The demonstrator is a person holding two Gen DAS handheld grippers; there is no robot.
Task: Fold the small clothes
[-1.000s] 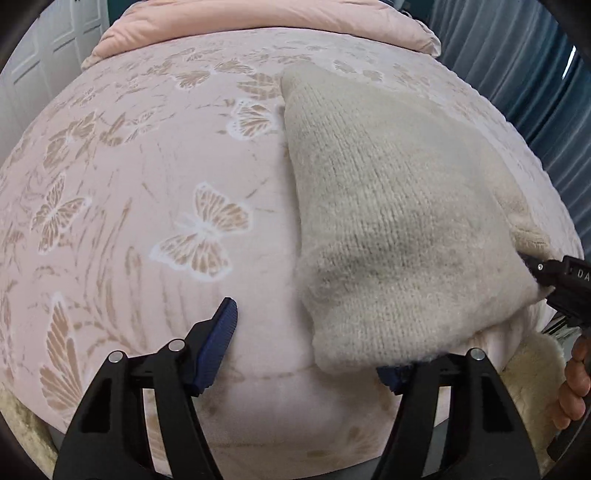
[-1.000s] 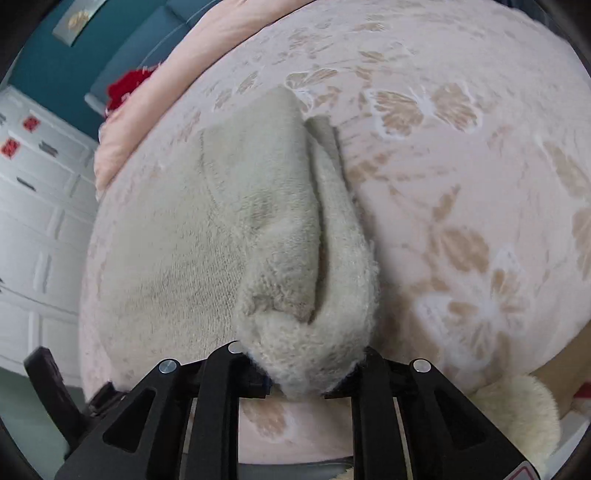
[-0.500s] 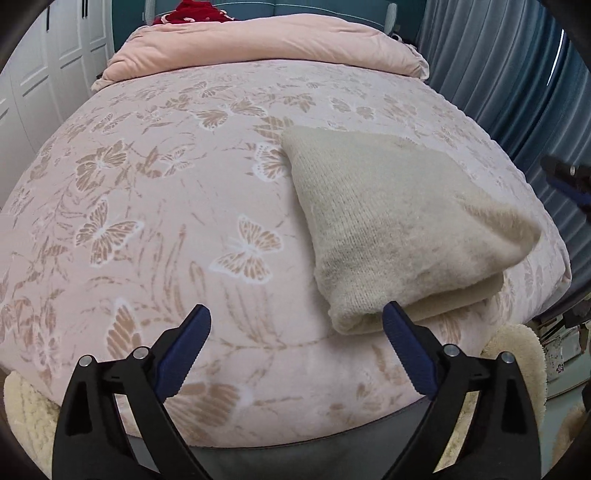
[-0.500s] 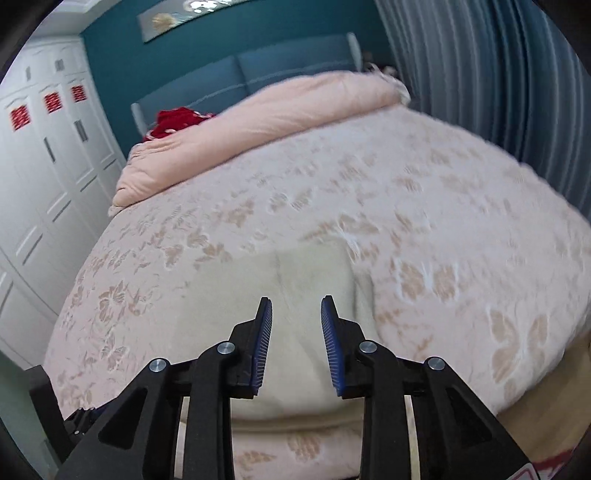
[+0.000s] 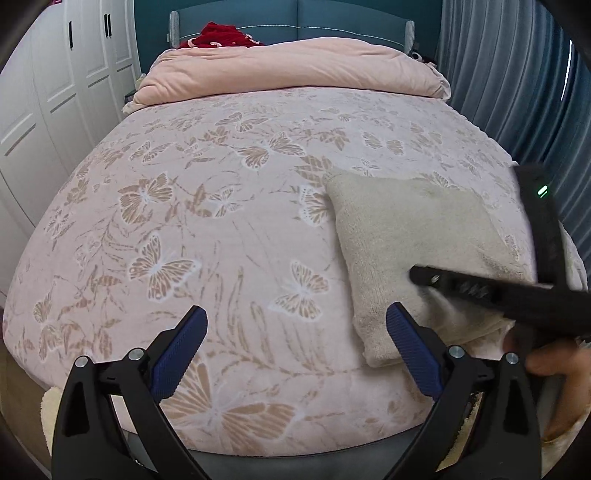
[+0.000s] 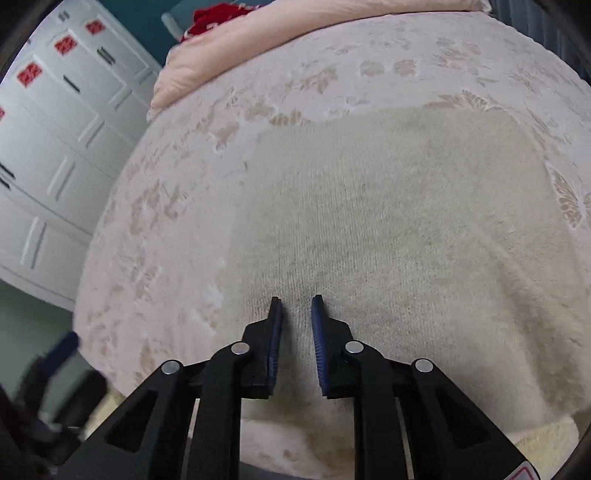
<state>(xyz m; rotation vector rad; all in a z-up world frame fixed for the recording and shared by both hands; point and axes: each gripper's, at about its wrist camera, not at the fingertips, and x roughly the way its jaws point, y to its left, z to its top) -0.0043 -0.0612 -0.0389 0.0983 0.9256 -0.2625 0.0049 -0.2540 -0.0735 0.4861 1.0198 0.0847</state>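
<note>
- Across both views, a big bed (image 5: pixel 221 229) with a pink butterfly-print cover fills nearly everything — it's what all the rest sits on.
- Up at the head end, a plain pink duvet (image 5: pixel 295 70) lies bunched across the bed, with something red (image 5: pixel 221 37) behind it against a teal headboard (image 5: pixel 332 22).
- White wardrobe doors (image 5: pixel 55 92) run along the left, grey-blue curtains (image 5: pixel 517 74) on the right.
- Now the actual task item: a folded cream knit garment (image 5: pixel 406 236) lies flat on the cover near the foot edge, on the right side of the left wrist view. Edges look fairly squared up, thick fold at the near end.
- Left gripper (image 5: pixel 299 339) hangs above the foot of the bed, just left of the knit — its jaws have just been opening and are spread wide with nothing between them.
- Right gripper (image 6: pixel 296 306) hovers over the knit's near edge. Its jaws have just been closing, down to a narrow gap, no fabric caught between the blue pads (image 6: pixel 277 332).
- A bit of the person's hand (image 5: pixel 550 369) shows at the lower right of the left view, under the blurred black body of the right gripper.
</note>
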